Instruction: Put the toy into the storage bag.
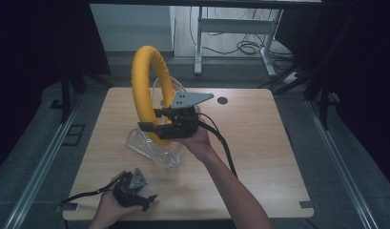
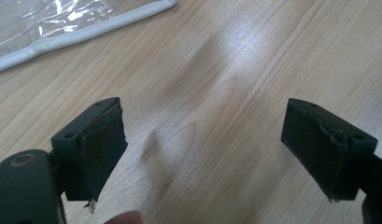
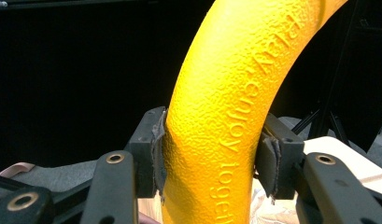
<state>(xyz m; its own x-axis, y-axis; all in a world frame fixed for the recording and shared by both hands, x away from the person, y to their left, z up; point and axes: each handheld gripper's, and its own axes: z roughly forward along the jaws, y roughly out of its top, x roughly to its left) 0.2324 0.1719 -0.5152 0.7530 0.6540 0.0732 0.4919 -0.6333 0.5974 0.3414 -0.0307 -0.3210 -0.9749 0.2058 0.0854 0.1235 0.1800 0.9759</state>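
From the high view, the right claw (image 1: 146, 127) clamps the lower arc of a textured yellow foam ring (image 1: 147, 90), held upright on edge directly above the clear plastic bag (image 1: 154, 148) on the wooden table (image 1: 259, 143); the bag's mouth probably faces up, though glare hides it. The left claw (image 1: 149, 199) rests well apart, near the table's front edge. In the left gripper view it gapes empty over bare wood. In the right gripper view, pads squeeze the ring's tube crosswise.

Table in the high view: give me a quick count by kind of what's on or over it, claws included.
Yellow ring, held upright: 1
Clear plastic bag: 1
Claws: 2, the right claw shut on the yellow ring, the left claw open near the table's front edge
Total: 4
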